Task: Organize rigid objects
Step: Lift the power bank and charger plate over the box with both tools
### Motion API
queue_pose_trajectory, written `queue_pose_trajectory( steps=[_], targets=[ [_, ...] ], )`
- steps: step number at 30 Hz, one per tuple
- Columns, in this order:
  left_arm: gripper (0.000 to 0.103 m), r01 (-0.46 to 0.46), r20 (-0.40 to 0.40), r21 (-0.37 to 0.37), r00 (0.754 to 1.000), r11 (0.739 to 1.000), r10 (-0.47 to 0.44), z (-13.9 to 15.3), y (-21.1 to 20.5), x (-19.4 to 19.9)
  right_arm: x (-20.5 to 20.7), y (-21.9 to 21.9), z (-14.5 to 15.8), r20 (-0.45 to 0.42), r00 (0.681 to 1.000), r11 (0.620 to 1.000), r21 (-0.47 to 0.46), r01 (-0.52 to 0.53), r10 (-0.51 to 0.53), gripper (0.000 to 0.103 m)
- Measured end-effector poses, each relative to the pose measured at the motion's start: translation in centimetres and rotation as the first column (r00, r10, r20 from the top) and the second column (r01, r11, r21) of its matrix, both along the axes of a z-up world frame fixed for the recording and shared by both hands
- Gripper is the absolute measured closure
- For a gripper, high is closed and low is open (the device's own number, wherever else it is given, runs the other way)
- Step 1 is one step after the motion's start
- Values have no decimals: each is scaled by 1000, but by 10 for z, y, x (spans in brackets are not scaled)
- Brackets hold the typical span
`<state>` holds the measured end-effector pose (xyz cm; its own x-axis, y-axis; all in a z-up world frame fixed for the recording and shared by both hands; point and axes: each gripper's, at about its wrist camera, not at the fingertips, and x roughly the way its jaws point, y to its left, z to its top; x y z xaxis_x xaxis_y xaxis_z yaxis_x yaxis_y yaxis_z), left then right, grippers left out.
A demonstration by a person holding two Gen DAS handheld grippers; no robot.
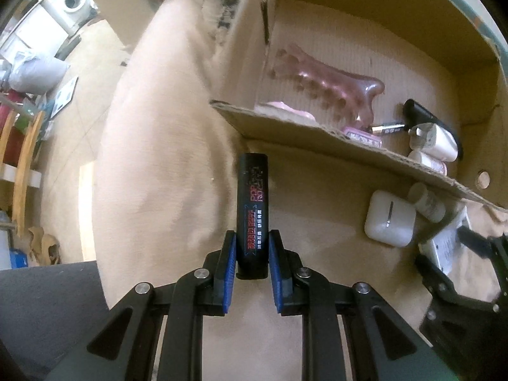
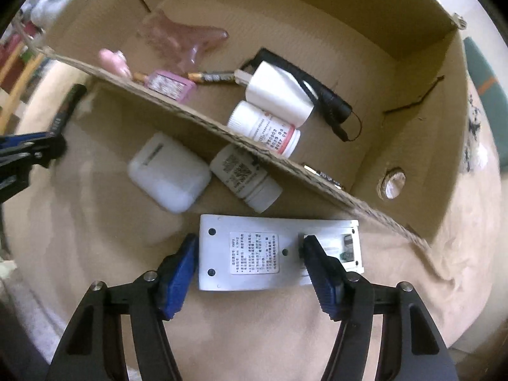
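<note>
2 bottles [image 2: 265,128] carry labels; lower one shows QR code.

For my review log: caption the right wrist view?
Right gripper straddles a white remote beside the cardboard box.

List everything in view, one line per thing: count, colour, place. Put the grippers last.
cardboard box: one, brown, open, on the beige cover
hair claw: one, clear pink, in the box
small pink box: one, in the box by the near wall
batteries: at least one, gold and black, in the box
charger plug: one, white, in the box
black cord: one, in the box beside the plug
pill bottles: two, white, one in the box, one outside
earbud case: one, white, outside the box
remote: one, white, face down outside
black tube: one, held upright
left gripper: shut on the tube
right gripper: open astride the remote
</note>
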<state>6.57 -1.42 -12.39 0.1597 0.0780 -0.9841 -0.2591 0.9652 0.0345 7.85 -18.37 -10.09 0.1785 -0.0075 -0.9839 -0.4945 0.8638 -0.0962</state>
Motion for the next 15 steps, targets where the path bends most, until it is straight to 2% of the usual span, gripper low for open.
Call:
queue_pose_trajectory(
  steps=[7,10,12,15],
  targets=[
    [85,-17,33,-22,999,1000,18,23,9,-12,-25,-12,48,1,1000,984,178,30,-31,33],
    [85,-21,61,-31,998,999,23,39,12,-19,-37,-19,75,52,998,973,231,8,-20,33],
    [85,-16,99,-21,995,1000,18,55,13,-24,-46,-29,91,91,996,965,263,-11,-13,33],
    [85,-12,167,-5,986,1000,12,79,17,-32,-62,-20,112,151,989,948,316,-38,-10,33]
  ],
)
